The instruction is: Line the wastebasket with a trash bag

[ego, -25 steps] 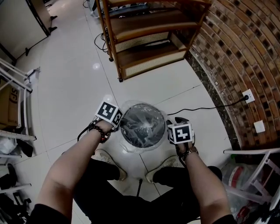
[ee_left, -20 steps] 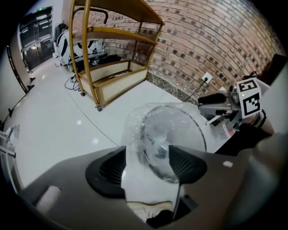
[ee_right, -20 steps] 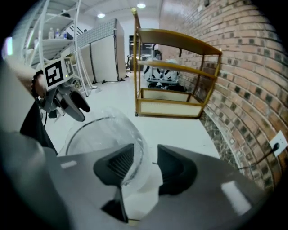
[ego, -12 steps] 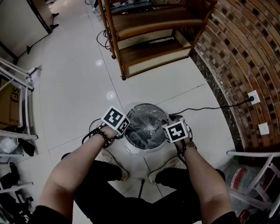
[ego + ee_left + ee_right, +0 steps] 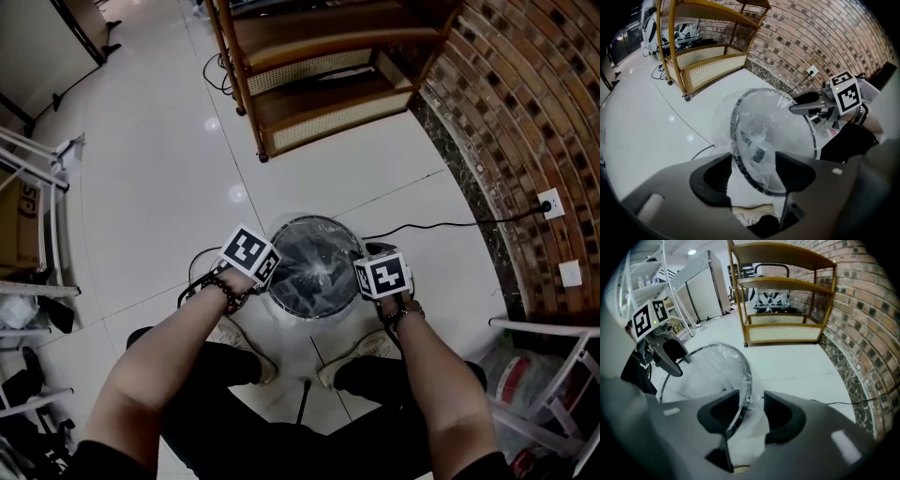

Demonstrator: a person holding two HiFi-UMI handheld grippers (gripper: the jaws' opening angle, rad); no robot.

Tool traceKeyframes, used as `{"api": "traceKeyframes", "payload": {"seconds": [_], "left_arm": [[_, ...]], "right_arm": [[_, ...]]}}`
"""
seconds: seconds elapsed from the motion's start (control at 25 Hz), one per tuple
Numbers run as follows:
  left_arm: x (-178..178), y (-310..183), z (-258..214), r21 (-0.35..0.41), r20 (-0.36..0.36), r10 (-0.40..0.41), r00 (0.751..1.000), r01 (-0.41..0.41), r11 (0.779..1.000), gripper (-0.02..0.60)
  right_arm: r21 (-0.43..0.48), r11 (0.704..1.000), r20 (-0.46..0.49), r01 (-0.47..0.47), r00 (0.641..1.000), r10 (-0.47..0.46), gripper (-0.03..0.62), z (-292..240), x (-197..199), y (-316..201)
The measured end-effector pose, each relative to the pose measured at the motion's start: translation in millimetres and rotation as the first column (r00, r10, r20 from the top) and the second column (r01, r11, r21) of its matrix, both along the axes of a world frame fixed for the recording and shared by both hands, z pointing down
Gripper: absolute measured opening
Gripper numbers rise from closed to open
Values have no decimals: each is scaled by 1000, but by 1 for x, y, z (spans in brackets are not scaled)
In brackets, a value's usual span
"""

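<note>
I hold both grippers pointing steeply down over the round black wire wastebasket [image 5: 314, 218], which stands on the glossy white tiled floor [image 5: 169, 187] by my feet. From there, I judge, the thin clear plastic trash bag [image 5: 314, 267] can be drawn down around its rim. My left gripper [image 5: 752, 173] stands wide apart astride one side, wire and film between its jaws but unpinched. My right gripper [image 5: 751, 411], narrower yet also unclenched, straddles the opposite rim, with bag film draped through its gap.
</note>
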State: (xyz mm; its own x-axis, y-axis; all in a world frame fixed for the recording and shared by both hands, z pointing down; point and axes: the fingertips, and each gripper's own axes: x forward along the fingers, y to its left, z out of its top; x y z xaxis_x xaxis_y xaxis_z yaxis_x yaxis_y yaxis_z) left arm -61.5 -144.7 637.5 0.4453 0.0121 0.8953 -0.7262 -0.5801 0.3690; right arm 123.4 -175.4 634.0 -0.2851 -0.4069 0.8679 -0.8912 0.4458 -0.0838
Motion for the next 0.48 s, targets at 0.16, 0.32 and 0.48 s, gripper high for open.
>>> {"api": "traceKeyframes", "payload": {"seconds": [0.16,0.32,0.48], "left_arm": [[-7,-8,-16,68,-18,-56,998,57,996,314],[-15,-9,-35,115,-52,-117,992,122,986,328],[-16,3,-42,120,-68,-146,987,153,981,328]], "right_arm": [[29,994,102,-101,990,97,164,-27,8,3],[34,986,163,-162,974,154,198,-49,14,18],[-11,968,165,-250,955,248,204,-48,26,45]]}}
